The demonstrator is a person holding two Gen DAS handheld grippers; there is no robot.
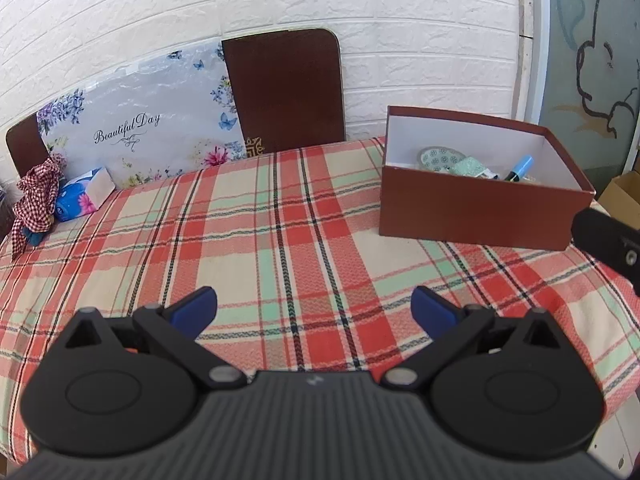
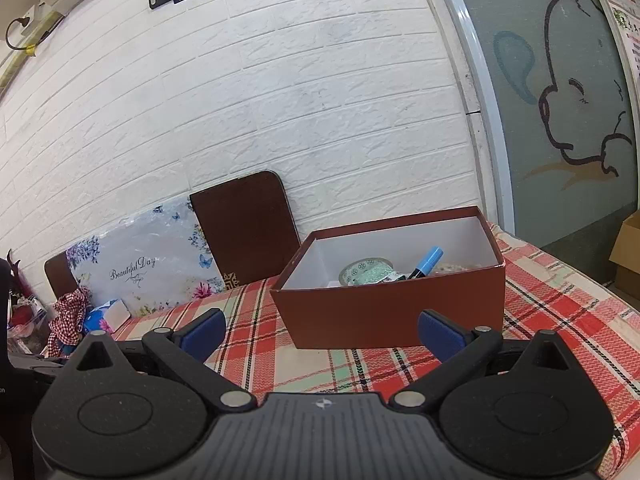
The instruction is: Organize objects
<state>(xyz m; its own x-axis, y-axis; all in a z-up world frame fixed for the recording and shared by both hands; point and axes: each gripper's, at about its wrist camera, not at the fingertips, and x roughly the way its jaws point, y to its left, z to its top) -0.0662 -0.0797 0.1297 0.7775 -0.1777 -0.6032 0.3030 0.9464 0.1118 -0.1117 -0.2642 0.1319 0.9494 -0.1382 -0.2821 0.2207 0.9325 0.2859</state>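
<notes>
A red-brown box (image 1: 476,212) with a white inside stands on the plaid tablecloth (image 1: 280,232) at the right. Inside lie a roll of patterned green tape (image 1: 444,159) and a blue-capped marker (image 1: 520,167). My left gripper (image 1: 314,306) hovers open over bare cloth, left of and nearer than the box, with nothing between its blue pads. In the right wrist view the same box (image 2: 392,304) sits just ahead with the tape (image 2: 366,272) and marker (image 2: 426,264) showing. My right gripper (image 2: 322,328) is open in front of the box, holding nothing.
A checked cloth doll (image 1: 38,196) and a blue tissue pack (image 1: 82,194) lie at the far left. A floral board (image 1: 140,124) and a dark brown panel (image 1: 286,92) lean on the white brick wall. A cardboard box (image 2: 628,256) stands beyond the table's right edge.
</notes>
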